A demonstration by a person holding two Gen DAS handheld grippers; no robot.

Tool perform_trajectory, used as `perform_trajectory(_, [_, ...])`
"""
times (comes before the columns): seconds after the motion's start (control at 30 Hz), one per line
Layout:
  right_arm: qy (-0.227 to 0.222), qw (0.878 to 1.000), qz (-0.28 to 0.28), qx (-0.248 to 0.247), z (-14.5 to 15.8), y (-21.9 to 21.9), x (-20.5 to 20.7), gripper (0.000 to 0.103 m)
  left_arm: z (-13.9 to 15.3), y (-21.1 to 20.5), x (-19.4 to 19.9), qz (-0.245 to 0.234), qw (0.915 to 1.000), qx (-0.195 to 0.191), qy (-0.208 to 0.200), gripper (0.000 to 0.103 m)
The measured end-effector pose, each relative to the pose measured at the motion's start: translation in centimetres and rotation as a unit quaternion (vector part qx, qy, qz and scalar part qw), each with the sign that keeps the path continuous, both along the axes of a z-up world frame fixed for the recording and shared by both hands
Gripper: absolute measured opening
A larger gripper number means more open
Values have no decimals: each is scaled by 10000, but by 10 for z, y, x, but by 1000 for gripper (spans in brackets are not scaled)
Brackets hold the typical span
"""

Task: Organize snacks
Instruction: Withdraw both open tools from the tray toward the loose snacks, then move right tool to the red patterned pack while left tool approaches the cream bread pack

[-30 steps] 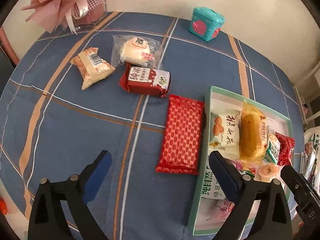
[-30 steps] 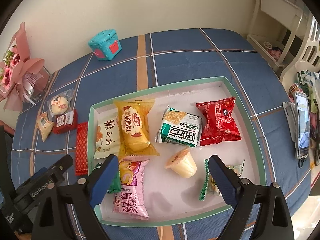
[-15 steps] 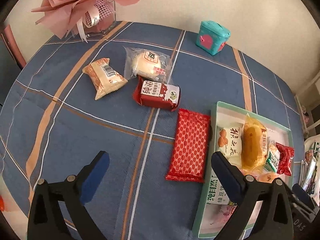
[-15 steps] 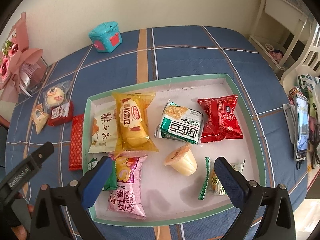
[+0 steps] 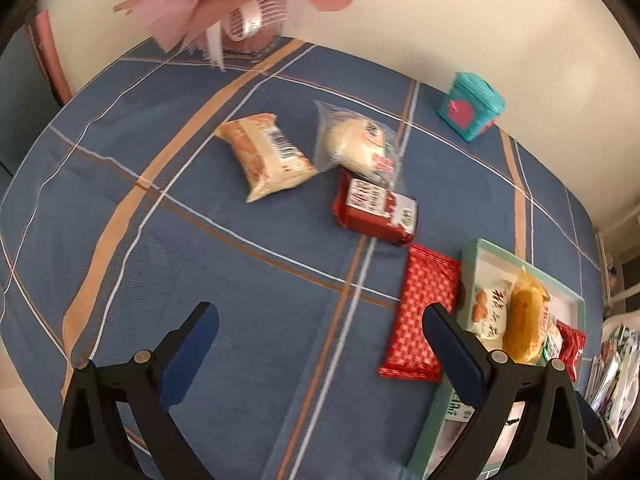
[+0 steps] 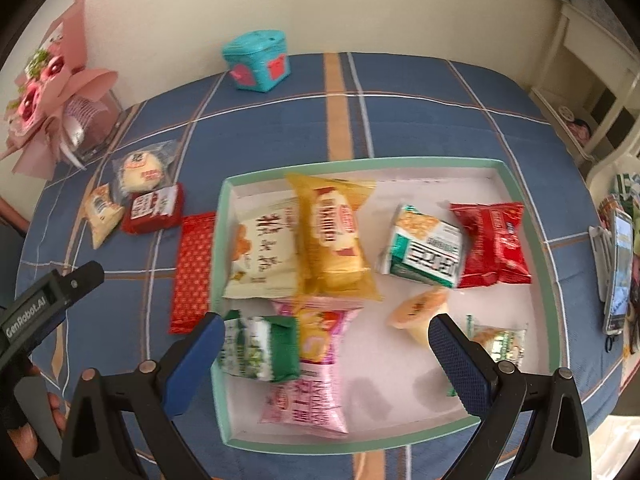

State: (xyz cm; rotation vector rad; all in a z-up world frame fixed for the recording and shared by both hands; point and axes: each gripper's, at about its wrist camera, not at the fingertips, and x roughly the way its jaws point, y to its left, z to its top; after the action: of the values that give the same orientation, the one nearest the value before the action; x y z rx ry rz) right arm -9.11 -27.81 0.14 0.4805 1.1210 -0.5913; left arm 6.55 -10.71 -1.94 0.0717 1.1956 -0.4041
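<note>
blue plaid counter (image 5: 248,280) had the red wafer pack (image 5: 424,316) lying lengthwise just right of the left gripper (image 5: 320,340), both grippers wide open and empty.

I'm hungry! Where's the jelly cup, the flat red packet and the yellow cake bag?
jelly cup (image 6: 420,314), right wrist view, its side
flat red packet (image 5: 424,312), left wrist view, middle of wrapper
yellow cake bag (image 6: 334,236), right wrist view, front label

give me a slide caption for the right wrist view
Open right gripper above a green-rimmed tray of snack packets.
</note>
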Motion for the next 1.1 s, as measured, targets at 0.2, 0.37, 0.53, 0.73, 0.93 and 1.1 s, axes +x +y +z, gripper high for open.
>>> perform_trajectory(0.2, [-17, 9997, 232, -6, 0, 20, 17, 103, -2, 21, 15, 266, 9996, -44, 66, 102])
perform_trajectory(0.37, [-68, 9993, 376, 25, 0, 36, 30, 103, -1, 35, 25, 375, 9993, -28, 55, 102])
perform_trajectory(0.53, [-84, 9983, 581, 70, -3, 53, 44, 103, -1, 49, 33, 477, 9988, -10, 51, 102])
perform_trajectory(0.73, [-104, 9974, 705, 121, -6, 71, 57, 103, -1, 64, 42, 602, 9982, -8, 56, 101])
perform_trajectory(0.93, [-111, 9961, 864, 141, -11, 88, 68, 103, -1, 78, 50, 741, 9972, 6, 54, 101])
perform_trajectory(1.1, [-85, 9949, 1002, 118, -16, 99, 76, 103, -2, 87, 55, 832, 9965, 12, 61, 102])
